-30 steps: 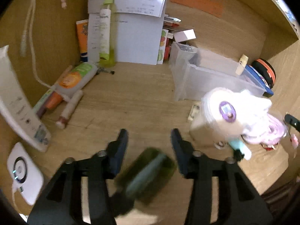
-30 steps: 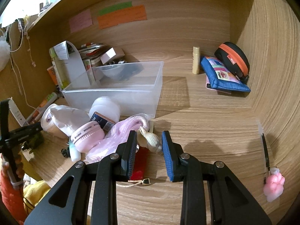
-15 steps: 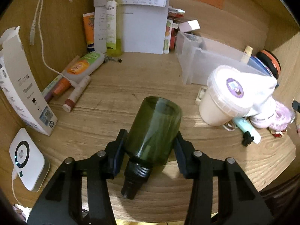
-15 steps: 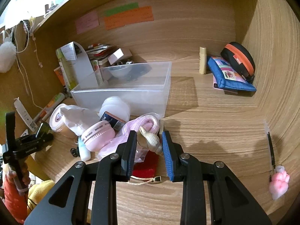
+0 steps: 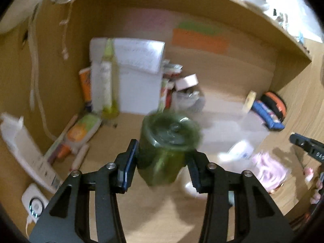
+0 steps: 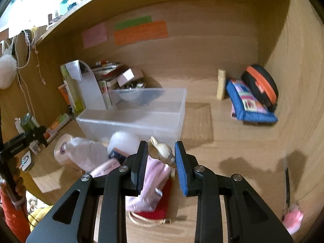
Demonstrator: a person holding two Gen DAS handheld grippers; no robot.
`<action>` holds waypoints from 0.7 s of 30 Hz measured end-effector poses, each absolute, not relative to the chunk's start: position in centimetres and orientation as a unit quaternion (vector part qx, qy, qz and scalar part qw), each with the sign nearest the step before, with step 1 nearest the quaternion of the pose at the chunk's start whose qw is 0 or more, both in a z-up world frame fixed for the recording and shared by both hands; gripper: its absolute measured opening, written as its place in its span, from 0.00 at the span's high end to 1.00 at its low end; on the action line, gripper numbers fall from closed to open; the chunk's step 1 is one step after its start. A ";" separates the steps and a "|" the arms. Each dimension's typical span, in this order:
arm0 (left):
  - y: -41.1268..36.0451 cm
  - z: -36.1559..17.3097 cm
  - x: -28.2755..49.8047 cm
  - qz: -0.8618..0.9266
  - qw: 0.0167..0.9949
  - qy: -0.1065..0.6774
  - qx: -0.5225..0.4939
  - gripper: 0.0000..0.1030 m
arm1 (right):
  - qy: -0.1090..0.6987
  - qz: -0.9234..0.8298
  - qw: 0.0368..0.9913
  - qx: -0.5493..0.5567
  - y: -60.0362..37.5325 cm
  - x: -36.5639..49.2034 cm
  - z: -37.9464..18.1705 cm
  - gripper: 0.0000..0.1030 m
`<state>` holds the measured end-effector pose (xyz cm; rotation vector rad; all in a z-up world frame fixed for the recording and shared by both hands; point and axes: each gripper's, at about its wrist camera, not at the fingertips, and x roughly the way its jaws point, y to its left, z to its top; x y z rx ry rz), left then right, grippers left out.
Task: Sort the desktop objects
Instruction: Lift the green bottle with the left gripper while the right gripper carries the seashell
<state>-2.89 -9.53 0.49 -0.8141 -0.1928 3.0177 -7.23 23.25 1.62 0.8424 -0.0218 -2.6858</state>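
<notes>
Left wrist, one green bottle (image 5: pixel 168 147), one seashell (image 6: pixel 161 151)

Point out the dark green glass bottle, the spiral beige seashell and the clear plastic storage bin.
dark green glass bottle (image 5: pixel 162 154): left wrist view, on its glass side between the fingers.
spiral beige seashell (image 6: pixel 162 151): right wrist view, on its ribbed middle whorl.
clear plastic storage bin (image 6: pixel 129 124): right wrist view, on its near front wall.

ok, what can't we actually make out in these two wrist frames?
- Green bottle, left wrist: motion-blurred; its cap end is hidden behind its base.
- Bin contents, both views: frosted walls and blur hide them.
- Sticky notes, right wrist: writing too blurred to read.
- Shell, right wrist: pad contact hidden behind its edges.
</notes>
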 end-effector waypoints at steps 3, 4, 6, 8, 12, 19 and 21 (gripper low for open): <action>-8.6 2.0 -4.5 0.967 0.024 -0.057 -0.247 0.57 | 0.002 -0.945 0.165 0.284 22.6 -8.0 2.6 0.76; -8.2 2.5 -5.1 0.968 0.031 -0.054 -0.244 0.57 | 0.004 -0.945 0.166 0.281 22.4 -8.3 2.9 0.76; -7.3 3.3 -6.6 0.968 0.048 -0.044 -0.242 0.57 | 0.007 -0.946 0.169 0.276 22.0 -9.2 3.6 0.76; -6.6 3.6 -7.5 0.969 0.051 -0.029 -0.241 0.59 | 0.010 -0.947 0.172 0.271 21.5 -10.0 4.1 0.76; -7.9 3.2 -8.0 0.967 0.031 -0.025 -0.250 0.59 | 0.007 -0.945 0.178 0.275 21.0 -11.6 4.1 0.76; -14.9 0.8 -5.5 0.955 -0.044 -0.068 -0.286 0.57 | 0.003 -0.933 0.201 0.299 20.1 -13.2 2.6 0.76; -16.2 -0.1 -4.7 0.949 -0.055 -0.072 -0.301 0.56 | 0.003 -0.930 0.202 0.306 19.7 -13.5 2.2 0.76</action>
